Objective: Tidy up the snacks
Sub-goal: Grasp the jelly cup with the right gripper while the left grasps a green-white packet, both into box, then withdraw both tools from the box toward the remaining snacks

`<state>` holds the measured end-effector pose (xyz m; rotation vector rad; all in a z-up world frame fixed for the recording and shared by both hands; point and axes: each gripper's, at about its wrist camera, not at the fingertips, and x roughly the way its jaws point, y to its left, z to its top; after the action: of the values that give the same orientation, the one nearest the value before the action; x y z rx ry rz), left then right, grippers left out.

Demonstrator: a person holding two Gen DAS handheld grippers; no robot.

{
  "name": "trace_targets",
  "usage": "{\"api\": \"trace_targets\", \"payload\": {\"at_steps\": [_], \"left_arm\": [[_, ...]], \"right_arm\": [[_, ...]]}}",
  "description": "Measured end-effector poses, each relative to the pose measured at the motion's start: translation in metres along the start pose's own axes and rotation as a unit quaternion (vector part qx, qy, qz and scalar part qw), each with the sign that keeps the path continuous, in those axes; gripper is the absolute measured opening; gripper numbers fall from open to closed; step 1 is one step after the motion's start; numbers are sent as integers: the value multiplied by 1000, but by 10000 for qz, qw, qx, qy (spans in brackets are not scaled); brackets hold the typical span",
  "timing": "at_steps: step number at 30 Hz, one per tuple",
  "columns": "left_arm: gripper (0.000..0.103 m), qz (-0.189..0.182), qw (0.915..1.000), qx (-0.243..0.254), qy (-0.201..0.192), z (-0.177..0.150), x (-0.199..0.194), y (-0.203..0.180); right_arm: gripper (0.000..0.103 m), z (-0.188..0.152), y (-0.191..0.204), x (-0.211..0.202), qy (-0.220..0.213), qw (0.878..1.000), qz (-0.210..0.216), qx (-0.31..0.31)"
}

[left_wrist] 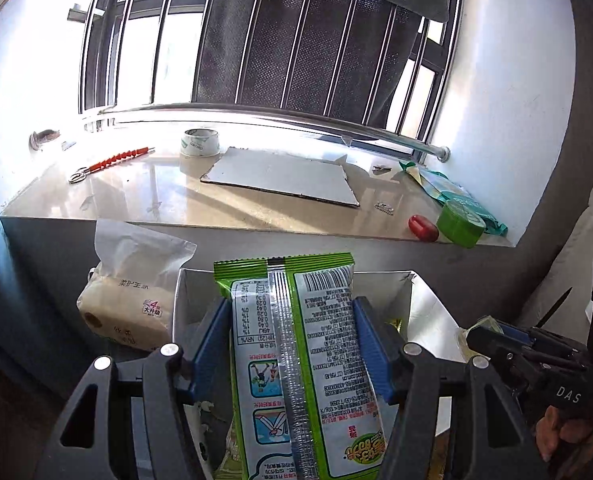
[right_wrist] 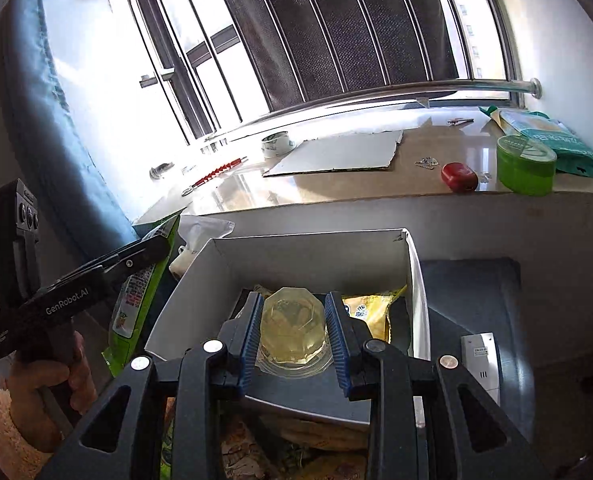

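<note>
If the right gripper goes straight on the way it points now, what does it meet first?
Probably the far wall of the white box, or the yellow packet lying in it. The right gripper, shut on a clear jelly cup, points down into that box; depth is unclear.

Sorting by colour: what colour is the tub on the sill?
Green tub, clearest in the right wrist view.

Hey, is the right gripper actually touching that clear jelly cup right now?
Touching. The right wrist view shows the right gripper with both blue pads pressed against the sides of the jelly cup, no gap on either side.
</note>
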<state>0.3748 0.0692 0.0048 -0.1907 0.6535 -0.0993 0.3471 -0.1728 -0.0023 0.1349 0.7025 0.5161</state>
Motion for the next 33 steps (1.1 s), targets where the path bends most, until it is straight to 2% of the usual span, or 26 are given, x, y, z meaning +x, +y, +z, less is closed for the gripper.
{"api": "trace_targets", "payload": {"at_steps": [3, 4, 5, 6, 8, 10, 15, 21, 28, 33], "left_arm": [[73, -19, 9993, -299, 205, -1, 19, 11], [85, 15, 9987, -376, 334, -4, 24, 13], [103, 14, 9981, -429, 433, -6, 27, 15], [103, 1, 9981, -435, 434, -9, 27, 15], [103, 21, 9986, -358, 378, -14, 23, 15], [103, 104, 9990, -232, 379, -18, 17, 14], [103, 100, 9998, 43, 142, -22, -14, 9], [103, -73, 9980, 555, -308, -39, -84, -7], [103, -237, 9919, 989, -754, -93, -171, -23], [103, -544, 9923, 798, -781, -143, -201, -28]], "right_arm": [[35, 7, -7, 15, 117, 9997, -203, -1], [36, 10, -10, 16, 114, 9997, -234, -4], [39, 11, -13, 16, 68, 9996, -260, 53], [67, 13, -17, 15, 42, 9996, -213, 171], [103, 14, -26, 11, -94, 9987, -27, 495], [103, 13, -30, 5, -207, 9978, 175, 607], [103, 7, -26, -10, -308, 9985, 89, 438], [103, -10, -14, -41, -193, 9985, 430, 270], [103, -62, 17, -117, -382, 9965, 592, -459], [103, -108, 29, -157, -556, 9941, 650, -664]]}}
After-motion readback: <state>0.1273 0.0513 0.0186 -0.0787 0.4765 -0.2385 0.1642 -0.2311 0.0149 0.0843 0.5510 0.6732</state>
